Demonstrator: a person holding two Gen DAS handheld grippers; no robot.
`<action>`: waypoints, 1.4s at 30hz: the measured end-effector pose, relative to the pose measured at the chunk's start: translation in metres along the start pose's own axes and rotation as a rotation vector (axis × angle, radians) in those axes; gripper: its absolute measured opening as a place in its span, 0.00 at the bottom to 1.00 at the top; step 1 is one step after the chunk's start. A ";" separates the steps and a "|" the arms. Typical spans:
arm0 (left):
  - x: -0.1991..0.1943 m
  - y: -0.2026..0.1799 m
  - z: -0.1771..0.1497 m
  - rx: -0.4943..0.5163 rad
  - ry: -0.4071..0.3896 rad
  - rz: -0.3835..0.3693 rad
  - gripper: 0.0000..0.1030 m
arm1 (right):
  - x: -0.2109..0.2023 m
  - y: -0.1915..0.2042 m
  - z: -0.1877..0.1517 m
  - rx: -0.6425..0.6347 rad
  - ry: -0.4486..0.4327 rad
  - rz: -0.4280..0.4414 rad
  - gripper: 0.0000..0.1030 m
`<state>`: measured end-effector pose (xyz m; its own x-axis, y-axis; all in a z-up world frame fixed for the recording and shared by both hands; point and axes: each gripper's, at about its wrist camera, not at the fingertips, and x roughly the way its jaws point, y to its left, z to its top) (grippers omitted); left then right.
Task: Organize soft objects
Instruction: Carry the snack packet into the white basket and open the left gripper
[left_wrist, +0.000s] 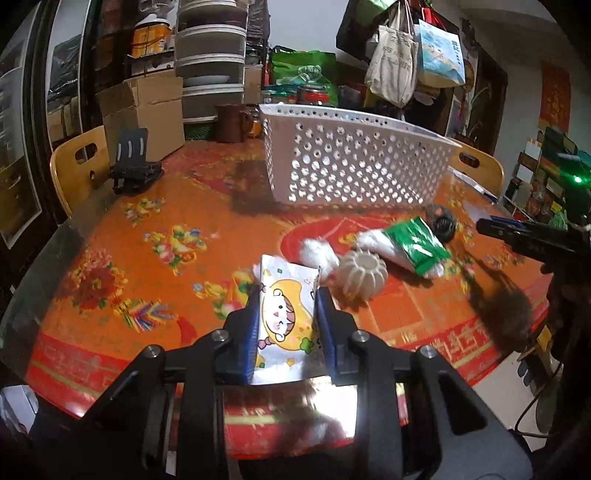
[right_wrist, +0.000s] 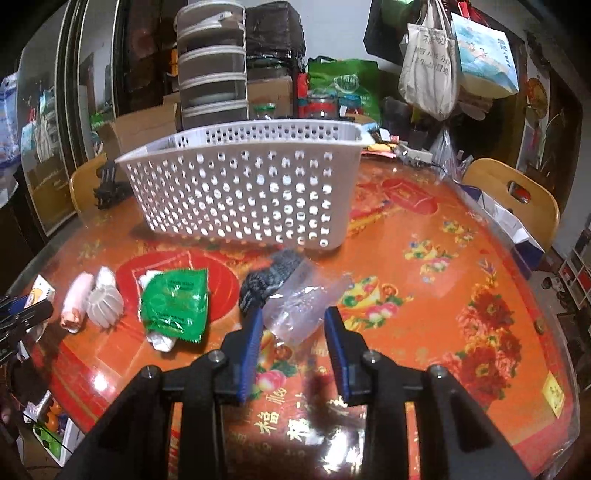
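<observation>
My left gripper (left_wrist: 286, 295) is shut on a white tissue pack with a cartoon print (left_wrist: 284, 317), held just above the orange table. Beyond it lie a white ribbed sponge (left_wrist: 364, 273), a white roll (left_wrist: 319, 253), a green-wrapped pack (left_wrist: 415, 245) and a dark scrubber (left_wrist: 441, 219). The white perforated basket (left_wrist: 354, 162) stands at the back. My right gripper (right_wrist: 293, 314) is open, its fingers straddling a clear plastic bag (right_wrist: 303, 308) next to the dark scrubber (right_wrist: 266, 280). The green pack (right_wrist: 173, 302), sponge (right_wrist: 105, 302) and pinkish roll (right_wrist: 75, 301) lie to its left, the basket (right_wrist: 243, 184) behind.
A black stand (left_wrist: 133, 166) sits at the table's far left. Wooden chairs (left_wrist: 79, 162) (right_wrist: 517, 192) flank the table. Cardboard boxes (left_wrist: 147, 110), stacked containers (left_wrist: 210, 55) and hanging bags (right_wrist: 428, 70) crowd the back. A blue-white box (right_wrist: 517, 229) lies at the right edge.
</observation>
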<state>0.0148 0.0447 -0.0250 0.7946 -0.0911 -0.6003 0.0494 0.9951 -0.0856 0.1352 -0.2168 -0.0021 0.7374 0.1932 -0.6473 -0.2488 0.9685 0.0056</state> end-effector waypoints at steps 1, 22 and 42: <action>0.001 0.001 0.004 -0.003 -0.004 0.002 0.25 | -0.001 -0.002 0.002 0.001 -0.005 0.003 0.32; 0.009 0.004 0.110 0.022 -0.094 -0.015 0.25 | -0.032 -0.014 0.044 -0.019 -0.098 0.066 0.31; 0.140 -0.015 0.288 0.066 0.060 -0.003 0.25 | 0.043 -0.034 0.179 -0.128 -0.041 0.064 0.31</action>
<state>0.2998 0.0283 0.1216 0.7570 -0.0938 -0.6467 0.0925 0.9951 -0.0361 0.2880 -0.2134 0.1061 0.7417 0.2629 -0.6171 -0.3726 0.9265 -0.0531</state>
